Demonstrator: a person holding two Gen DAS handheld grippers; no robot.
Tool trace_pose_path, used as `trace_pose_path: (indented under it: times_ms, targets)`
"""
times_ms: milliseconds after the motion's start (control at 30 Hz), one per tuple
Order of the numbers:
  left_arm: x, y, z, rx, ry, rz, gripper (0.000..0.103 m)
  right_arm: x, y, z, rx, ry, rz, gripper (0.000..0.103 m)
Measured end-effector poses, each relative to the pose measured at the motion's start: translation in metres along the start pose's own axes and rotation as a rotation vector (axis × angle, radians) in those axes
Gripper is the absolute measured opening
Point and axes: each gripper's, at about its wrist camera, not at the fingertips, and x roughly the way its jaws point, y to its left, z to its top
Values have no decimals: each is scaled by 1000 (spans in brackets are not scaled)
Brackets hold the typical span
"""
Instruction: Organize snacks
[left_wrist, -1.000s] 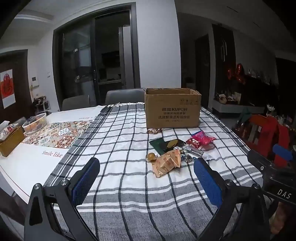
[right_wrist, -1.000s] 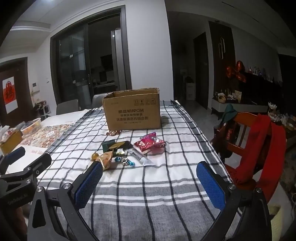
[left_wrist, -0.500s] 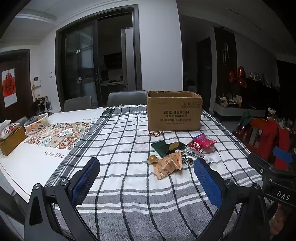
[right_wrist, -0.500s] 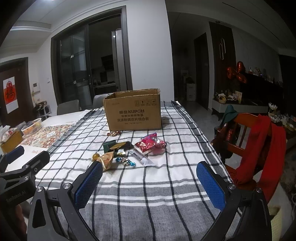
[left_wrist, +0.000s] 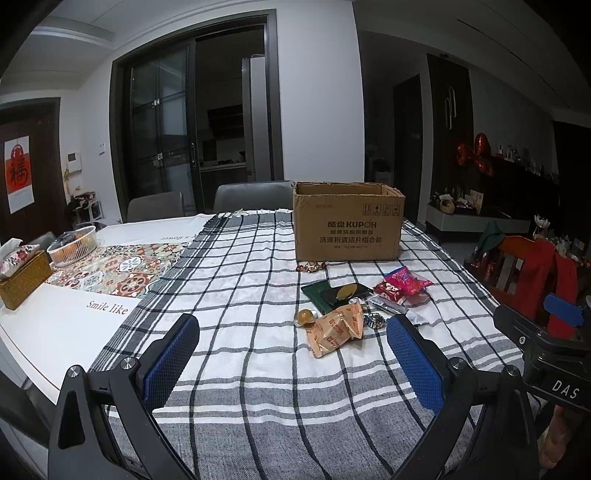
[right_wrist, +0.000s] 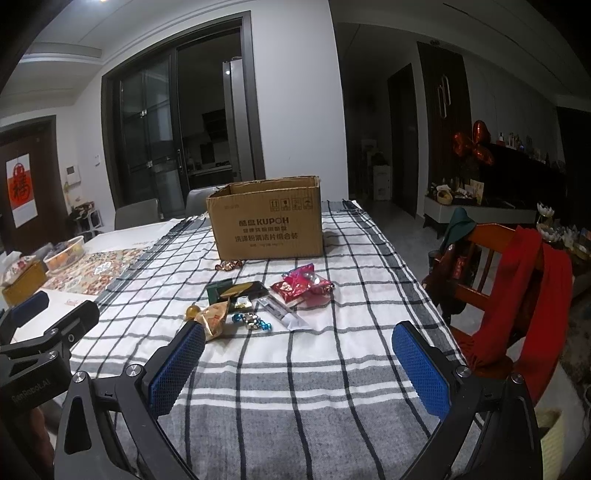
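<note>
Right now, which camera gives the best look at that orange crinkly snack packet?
The left wrist view: the orange packet lies whole and unobstructed. In the right wrist view, the packet is partly hidden behind the right tool's blue finger pad.

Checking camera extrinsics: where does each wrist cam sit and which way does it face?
Left wrist: on the left hand-held gripper, low over the near table edge, facing the cardboard box; its blue pads show open, the right gripper at right edge.
Right wrist: on the right hand-held gripper, further right, same heading; pads open, left gripper at left edge, red garment on a chair.
Shared: box, snack pile, checked tablecloth.
</note>
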Motion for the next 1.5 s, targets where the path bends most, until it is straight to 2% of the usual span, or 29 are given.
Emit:
trace_pose_path:
  times_ms: [1133, 1500]
  targets:
    - [-1, -3, -1, 3, 2, -6, 103, 0, 1, -1, 1, 5, 4, 102]
    - [15, -10, -5, 46, 29, -32, 103, 15, 2, -4, -21, 32, 7, 102]
